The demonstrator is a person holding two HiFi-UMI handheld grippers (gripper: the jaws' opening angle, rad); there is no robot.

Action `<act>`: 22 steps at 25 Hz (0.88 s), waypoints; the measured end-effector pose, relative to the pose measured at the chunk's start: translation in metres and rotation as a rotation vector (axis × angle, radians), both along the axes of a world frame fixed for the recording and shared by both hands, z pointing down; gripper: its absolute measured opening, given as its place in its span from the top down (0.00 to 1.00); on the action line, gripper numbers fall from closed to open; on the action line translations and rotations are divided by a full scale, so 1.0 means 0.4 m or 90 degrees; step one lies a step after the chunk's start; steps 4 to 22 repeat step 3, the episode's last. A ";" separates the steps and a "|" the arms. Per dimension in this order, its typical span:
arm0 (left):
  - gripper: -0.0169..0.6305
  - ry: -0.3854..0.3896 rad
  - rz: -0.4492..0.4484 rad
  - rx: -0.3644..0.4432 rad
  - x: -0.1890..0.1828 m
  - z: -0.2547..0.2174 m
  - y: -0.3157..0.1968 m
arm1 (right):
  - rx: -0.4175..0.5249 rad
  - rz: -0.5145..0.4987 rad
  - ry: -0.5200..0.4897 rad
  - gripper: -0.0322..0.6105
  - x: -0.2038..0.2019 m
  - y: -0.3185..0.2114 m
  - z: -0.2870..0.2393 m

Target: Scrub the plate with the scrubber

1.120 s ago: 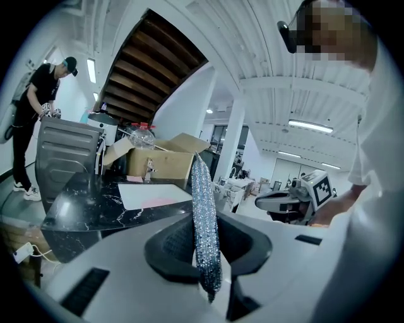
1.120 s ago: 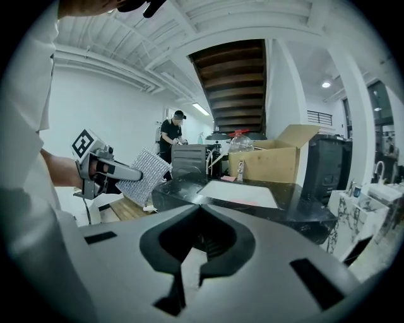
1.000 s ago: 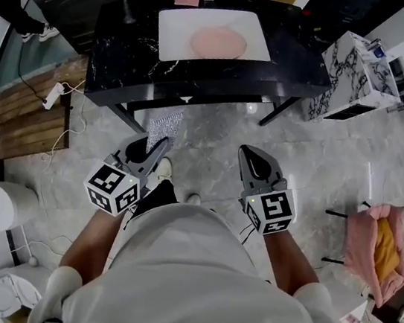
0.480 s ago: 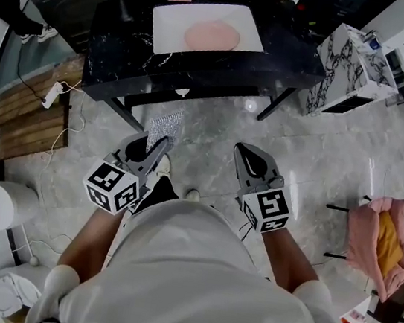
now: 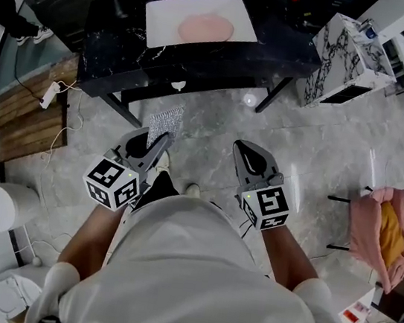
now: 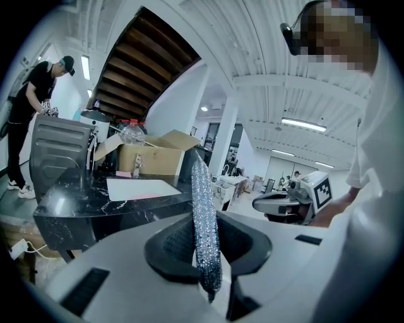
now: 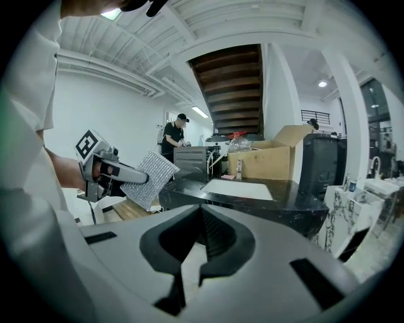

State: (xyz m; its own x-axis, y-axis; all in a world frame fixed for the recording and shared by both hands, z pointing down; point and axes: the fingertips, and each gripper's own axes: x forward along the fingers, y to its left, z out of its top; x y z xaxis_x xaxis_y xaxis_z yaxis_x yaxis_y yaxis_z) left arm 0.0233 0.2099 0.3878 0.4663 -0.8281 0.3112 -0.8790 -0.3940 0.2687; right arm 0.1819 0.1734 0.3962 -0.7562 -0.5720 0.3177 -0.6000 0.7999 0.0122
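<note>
Reach is the issue — left gripper (image 5: 164, 142) pinches the scrubber (image 5: 165, 123) in its jaws, right gripper (image 5: 243, 150) has jaws together and empty, plate (image 5: 205, 27) sits well ahead on the bench (image 5: 202, 63) — so step closer, then lay the scrubber flat.

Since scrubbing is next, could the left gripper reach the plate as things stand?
Probably not yet: the left gripper, shut on the scrubber, hangs over the floor, well short of the plate on the table. Nothing blocks the way; stepping closer should do.
</note>
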 end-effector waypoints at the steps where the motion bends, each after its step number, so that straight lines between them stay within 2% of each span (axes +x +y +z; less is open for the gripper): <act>1: 0.87 0.001 0.001 0.000 0.005 -0.001 0.000 | -0.001 0.001 0.000 0.95 0.005 0.001 0.000; 22: 0.87 0.003 0.002 -0.001 0.013 -0.003 -0.001 | -0.002 0.003 0.000 0.95 0.014 0.003 0.001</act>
